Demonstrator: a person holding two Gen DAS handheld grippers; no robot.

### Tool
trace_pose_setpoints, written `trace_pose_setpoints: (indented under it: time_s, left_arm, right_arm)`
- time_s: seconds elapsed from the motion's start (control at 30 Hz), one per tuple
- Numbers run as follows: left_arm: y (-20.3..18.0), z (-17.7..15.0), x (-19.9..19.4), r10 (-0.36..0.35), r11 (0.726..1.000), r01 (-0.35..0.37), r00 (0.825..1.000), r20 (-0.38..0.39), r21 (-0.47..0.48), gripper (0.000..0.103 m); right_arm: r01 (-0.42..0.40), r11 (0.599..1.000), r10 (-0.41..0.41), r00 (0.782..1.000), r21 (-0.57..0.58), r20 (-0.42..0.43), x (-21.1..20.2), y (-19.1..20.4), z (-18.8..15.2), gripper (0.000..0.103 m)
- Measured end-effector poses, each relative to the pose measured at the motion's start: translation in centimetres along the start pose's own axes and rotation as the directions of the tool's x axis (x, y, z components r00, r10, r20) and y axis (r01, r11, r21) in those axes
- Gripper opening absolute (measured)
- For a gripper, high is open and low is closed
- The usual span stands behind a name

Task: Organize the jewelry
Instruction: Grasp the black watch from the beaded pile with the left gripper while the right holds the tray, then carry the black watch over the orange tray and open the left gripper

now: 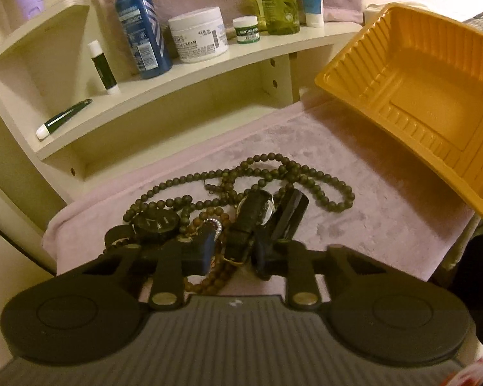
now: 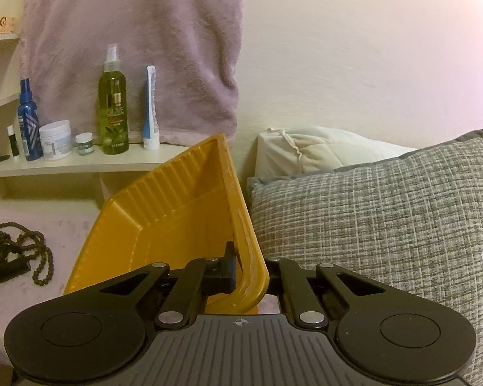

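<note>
A pile of jewelry lies on the pink cloth: long dark bead strands, brown beads, a black watch and a second watch. My left gripper is down in the pile, its jaws close on either side of the second watch's black strap. My right gripper is shut on the rim of the empty yellow tray, which is tilted up beside the pile; the tray also shows in the left wrist view. The bead pile shows at the left of the right wrist view.
A cream shelf behind the pile holds a blue bottle, a white cream jar, a small green jar, an olive spray bottle and tubes. A grey pillow lies right of the tray.
</note>
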State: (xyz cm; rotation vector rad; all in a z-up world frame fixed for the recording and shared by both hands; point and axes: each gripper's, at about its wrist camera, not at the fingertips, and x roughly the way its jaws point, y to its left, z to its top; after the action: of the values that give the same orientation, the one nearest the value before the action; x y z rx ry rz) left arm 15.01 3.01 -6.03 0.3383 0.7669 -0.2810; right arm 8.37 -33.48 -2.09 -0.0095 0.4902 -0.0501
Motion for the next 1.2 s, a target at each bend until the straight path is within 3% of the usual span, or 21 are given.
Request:
trace_pose_setpoints:
  time_s: [0.2,0.87,1.2]
  left_arm:
    - [0.0,0.5,-0.4,0.004,1.000,-0.004,1.000,-0.001,-0.018,0.014]
    - [0.5,3.8,-3.1,0.027,0.999,-0.025,0.998,0.059,-0.038,0.013]
    - [-0.8,5.7,-4.6,-0.003,0.999,0.007,0.996,0.093,-0.034,0.013]
  right_arm:
    - [-0.012,1.000,0.012,1.000,-0.014,0.000,0.2,-0.1,0.0,0.006]
    - [-0.022,0.999,0.022,1.000,-0.025,0.009,0.0,0.0,-0.1,0.006]
    - [-0.026,1.000,0.026,1.000,-0.018,0.010,-0.2,0.1,0.0,0.006]
